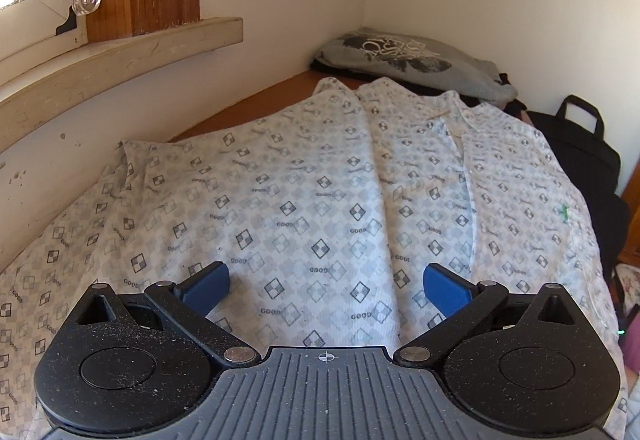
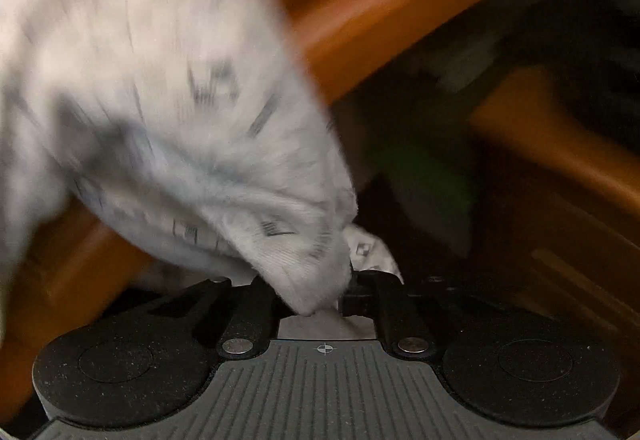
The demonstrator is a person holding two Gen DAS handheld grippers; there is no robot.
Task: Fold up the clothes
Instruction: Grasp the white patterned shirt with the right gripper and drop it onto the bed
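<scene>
Window sill [image 1: 120,52], 10 o'clock, bare. Left gripper [image 1: 326,286]: jaws spread wide, nothing between them, poised low over the patterned shirt [image 1: 320,200], which lies spread front-up across the desk [image 1: 248,104], presumably flattened for folding. Folded grey garment [image 1: 404,56], 1 o'clock, set aside in the corner. Right gripper [image 2: 348,288]: clamped on a bunched shirt edge [image 2: 304,268], lifted off the desk, blurred.

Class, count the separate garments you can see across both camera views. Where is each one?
2, possibly more hidden. The patterned shirt lies spread across the table, one part clamped in the right gripper. The folded grey garment sits in the far corner.
</scene>
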